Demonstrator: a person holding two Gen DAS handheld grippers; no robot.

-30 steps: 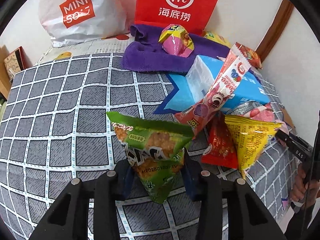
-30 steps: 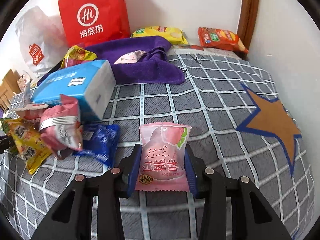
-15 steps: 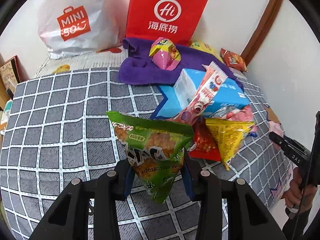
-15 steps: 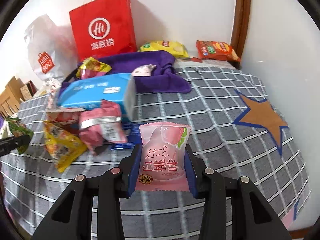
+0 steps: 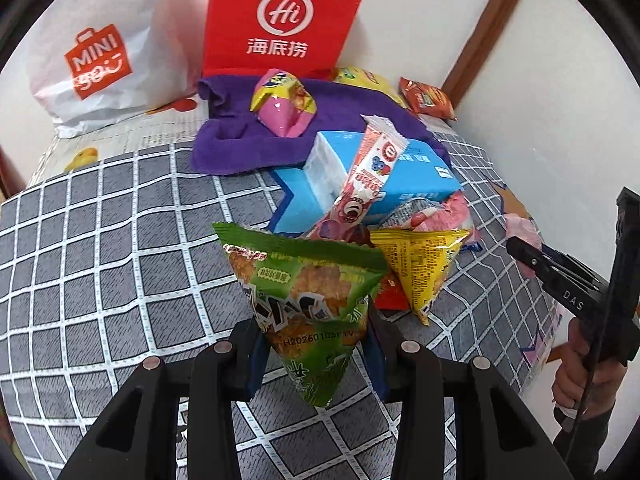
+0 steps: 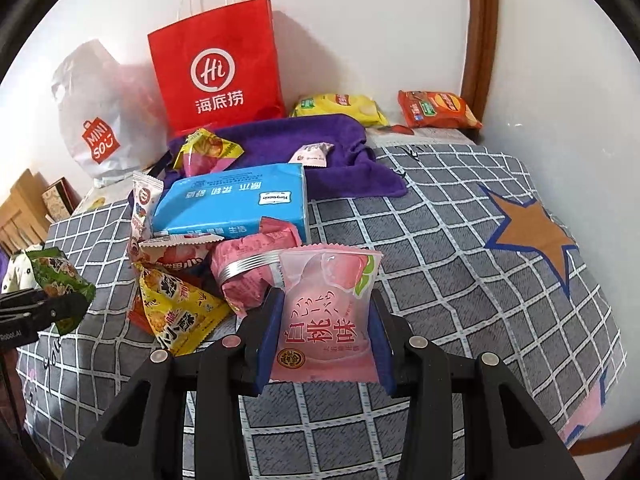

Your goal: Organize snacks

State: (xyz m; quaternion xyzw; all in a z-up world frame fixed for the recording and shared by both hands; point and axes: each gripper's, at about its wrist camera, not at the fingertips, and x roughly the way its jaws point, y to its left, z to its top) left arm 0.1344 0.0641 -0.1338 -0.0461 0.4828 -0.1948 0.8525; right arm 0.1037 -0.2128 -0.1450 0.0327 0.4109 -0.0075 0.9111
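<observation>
while loose snacks crowd a blue tissue box (image 6: 236, 204), the left gripper (image 5: 312, 344) pinches a green chip bag (image 5: 304, 284) and the right gripper (image 6: 324, 344) clamps a pink peach packet (image 6: 324, 312), both lifted clear, likely for sorting.

Both views are evenly and brightly lit. Soft shadows are cast on the white wall (image 6: 360, 20). Edges are bent and darkly vignetted by fisheye distortion; little blur is seen.

Left gripper (image 5: 316, 344) angled downward, jaws clamped on a green snack bag (image 5: 308, 292), held just beside the blue tissue pack (image 5: 400, 176), right gripper (image 6: 324, 340) angled downward, jaws clamped on a pink peach packet (image 6: 324, 320) near that pack, a hand (image 5: 580, 376) gripping its handle
</observation>
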